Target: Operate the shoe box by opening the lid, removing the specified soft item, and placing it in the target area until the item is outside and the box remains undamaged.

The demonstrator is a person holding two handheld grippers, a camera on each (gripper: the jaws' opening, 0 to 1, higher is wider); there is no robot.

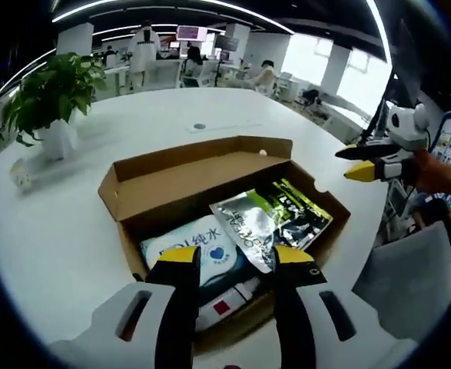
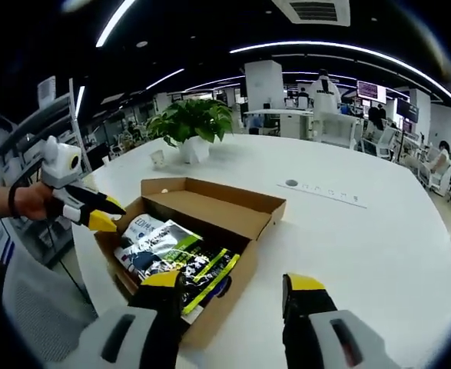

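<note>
A brown cardboard shoe box lies open on the white table, its lid folded back flat. Inside lie a silver, green and black pouch, a white and blue soft wipes pack and a white item with a red square. My left gripper hovers open just above the box's near edge, holding nothing. My right gripper hangs beside the box's right end. In the right gripper view, the box sits below my open right gripper, with the pouch, the wipes pack and my left gripper.
A potted plant and a small white object stand at the table's far side. A round grommet sits in the tabletop beyond the box. A grey chair stands by the table edge. Desks and people fill the background.
</note>
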